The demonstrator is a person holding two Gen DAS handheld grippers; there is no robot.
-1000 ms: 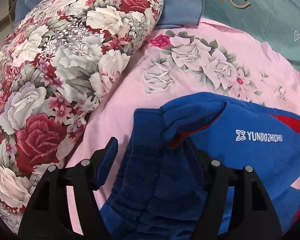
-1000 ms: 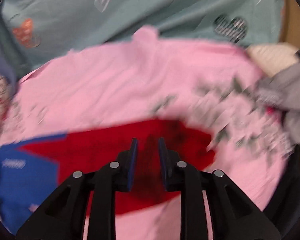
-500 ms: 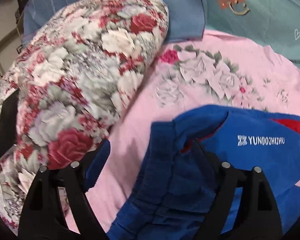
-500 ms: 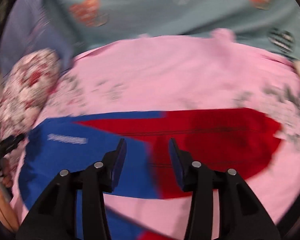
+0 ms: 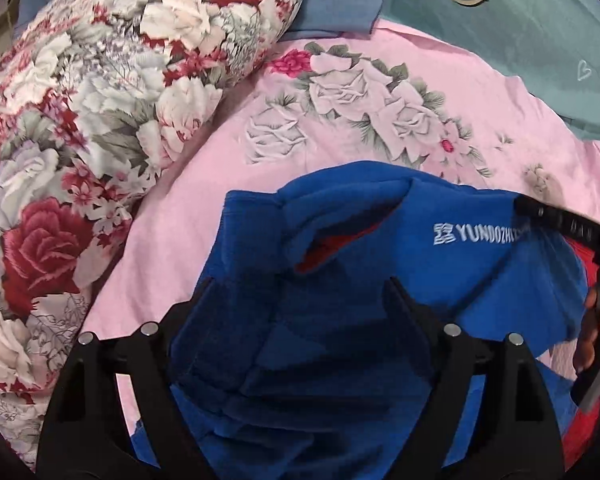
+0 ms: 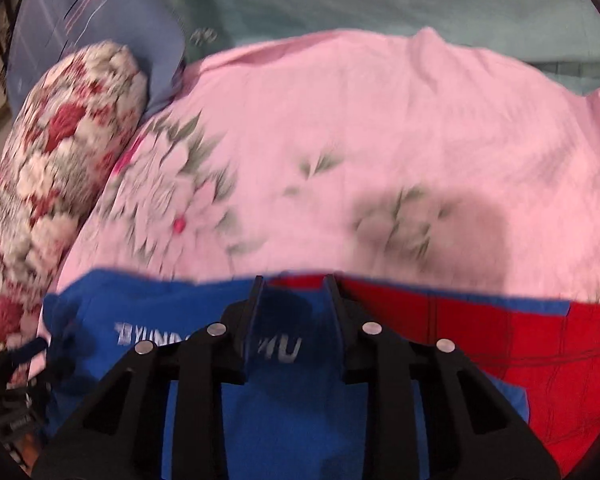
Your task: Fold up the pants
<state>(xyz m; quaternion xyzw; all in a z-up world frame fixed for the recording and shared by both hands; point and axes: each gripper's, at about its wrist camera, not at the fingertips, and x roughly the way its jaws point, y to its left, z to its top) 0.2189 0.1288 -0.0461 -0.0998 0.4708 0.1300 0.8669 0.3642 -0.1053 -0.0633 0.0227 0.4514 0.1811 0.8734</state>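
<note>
**Right gripper swings onto the blue waist end**

Swung leftward from the red leg, the right gripper (image 6: 292, 300) hovers, jaws apart, over the blue-and-red fleece pants (image 5: 480, 264) on the pink floral bedsheet (image 5: 228, 184). Left gripper (image 5: 296, 304), wide, straddles the bunched waistband. Folding looks barely started.

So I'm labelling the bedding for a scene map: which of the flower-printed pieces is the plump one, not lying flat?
The red-and-white rose pillow at the left; the pink floral sheet lies flat under the blue pants.
</note>
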